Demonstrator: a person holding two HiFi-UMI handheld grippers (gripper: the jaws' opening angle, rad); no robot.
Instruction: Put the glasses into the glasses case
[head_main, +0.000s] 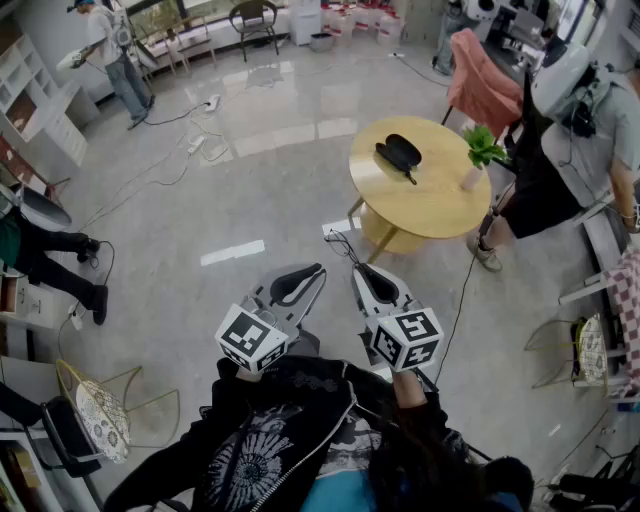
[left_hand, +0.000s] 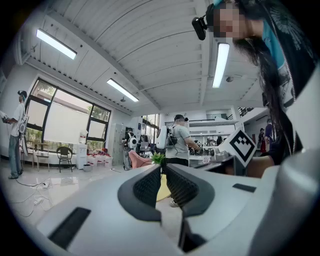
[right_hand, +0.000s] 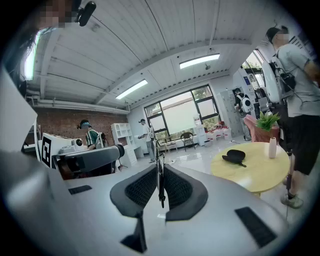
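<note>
We hold both tools out side by side above the floor (head_main: 250, 180), well short of the round yellow tabletop (head_main: 440, 205).

Right tool (head_main: 358, 268): in the right gripper view its jaws are pressed together on a thin dark frame, which we take to be the glasses (right_hand: 159, 186). We see the frame edge-on. It stands upright between the pads (right_hand: 176, 186) and sticks out beyond their tips. In the head view the glasses are too thin to make out.

Left tool (head_main: 316, 271): in the left gripper view its jaws stand a little apart with nothing between them. We see part of the tabletop through the narrow gap.

The black case (head_main: 398, 152) lies on the far left part of the tabletop, well apart from both tools. We cannot tell whether it is open. A plant (head_main: 480, 150) in a white vase stands near the tabletop's right edge, apart from the case.

A person (head_main: 570, 140) stands just beside the tabletop on its right. A pink chair (head_main: 485, 85) sits behind it.
</note>
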